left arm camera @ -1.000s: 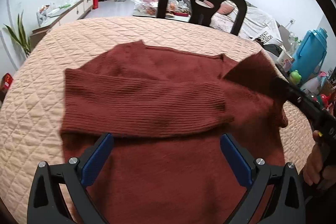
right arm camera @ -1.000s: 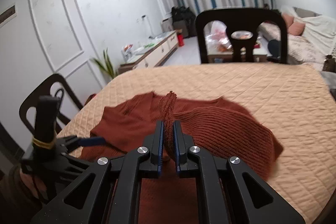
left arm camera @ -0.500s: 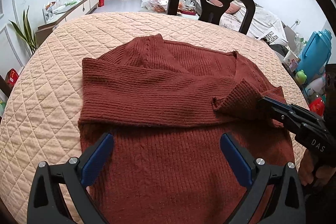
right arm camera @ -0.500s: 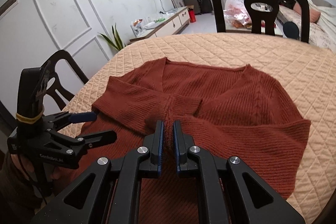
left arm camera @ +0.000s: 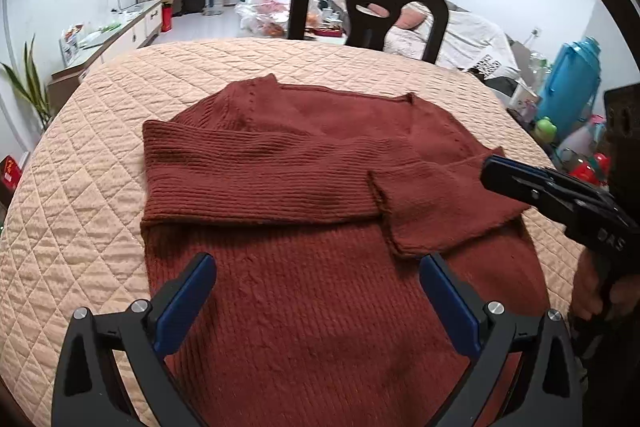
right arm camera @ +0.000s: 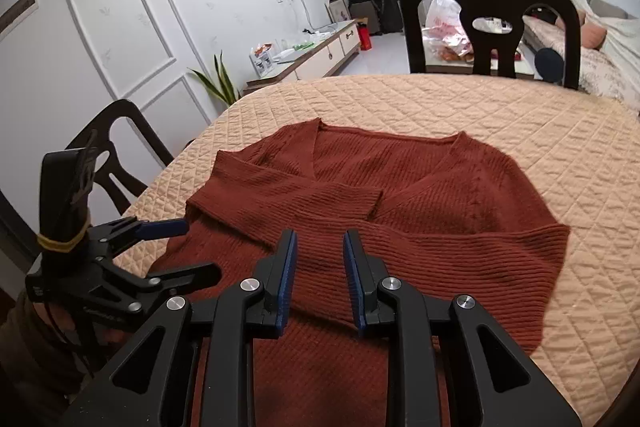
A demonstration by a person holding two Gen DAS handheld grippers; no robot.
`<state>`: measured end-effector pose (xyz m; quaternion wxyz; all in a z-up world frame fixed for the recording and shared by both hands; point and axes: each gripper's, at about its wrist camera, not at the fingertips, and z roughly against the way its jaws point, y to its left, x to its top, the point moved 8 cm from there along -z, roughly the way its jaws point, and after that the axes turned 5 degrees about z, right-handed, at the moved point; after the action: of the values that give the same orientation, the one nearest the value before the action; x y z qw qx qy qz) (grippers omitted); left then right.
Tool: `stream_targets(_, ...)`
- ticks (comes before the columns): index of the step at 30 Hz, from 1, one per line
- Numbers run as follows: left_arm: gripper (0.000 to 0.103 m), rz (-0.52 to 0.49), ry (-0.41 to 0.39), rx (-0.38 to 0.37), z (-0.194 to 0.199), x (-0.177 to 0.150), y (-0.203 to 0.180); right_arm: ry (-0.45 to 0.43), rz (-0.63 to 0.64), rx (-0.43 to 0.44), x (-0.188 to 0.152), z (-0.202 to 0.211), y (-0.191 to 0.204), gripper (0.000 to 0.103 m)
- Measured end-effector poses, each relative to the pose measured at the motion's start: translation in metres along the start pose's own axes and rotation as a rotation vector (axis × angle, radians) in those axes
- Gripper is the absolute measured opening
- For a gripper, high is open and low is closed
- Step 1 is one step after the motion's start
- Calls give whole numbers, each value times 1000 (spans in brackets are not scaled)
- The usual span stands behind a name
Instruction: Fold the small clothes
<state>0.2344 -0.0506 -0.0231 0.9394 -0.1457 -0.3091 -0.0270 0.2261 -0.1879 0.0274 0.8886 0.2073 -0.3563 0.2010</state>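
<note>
Since the earlier frame the right gripper [right arm camera: 320,267] has let go of the sleeve cuff it was pinching: its blue-padded jaws have just been opening and now stand a little apart with nothing between them, poised over the cloth. That right sleeve [right arm camera: 460,247] now lies flat across the front of the rust-red ribbed knit sweater [left arm camera: 320,307], its cuff [left arm camera: 384,215] meeting the end of the left sleeve [left arm camera: 256,179], which is folded across the chest from the other side. Spread flat, the sweater lies near the middle of the round table under a peach quilted cover [left arm camera: 80,187], neckline toward the far side and hem toward the person. Nearer the hem, the left gripper [left arm camera: 316,303] hangs above the sweater's lower body, its blue-padded jaws wide apart and empty. From the left wrist view the right gripper comes in from the right edge, its tip over the sweater's right shoulder fold, with part of the person's hand [left arm camera: 592,287] gripping its handle. A black plastic chair with a cut-out back [left arm camera: 368,7] stands at the table's far side.
</note>
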Motion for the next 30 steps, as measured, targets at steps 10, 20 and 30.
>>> stream_targets(10,103,-17,17,88,7,-12,24,113,31,-106,-21,-33,-4,25)
stream_targets(20,103,-4,18,115,10,-20,45,131,174,-65,-25,-41,32,49)
stream_targets(30,103,-2,38,106,5,-25,46,164,317,-242,-36,-58,43,18)
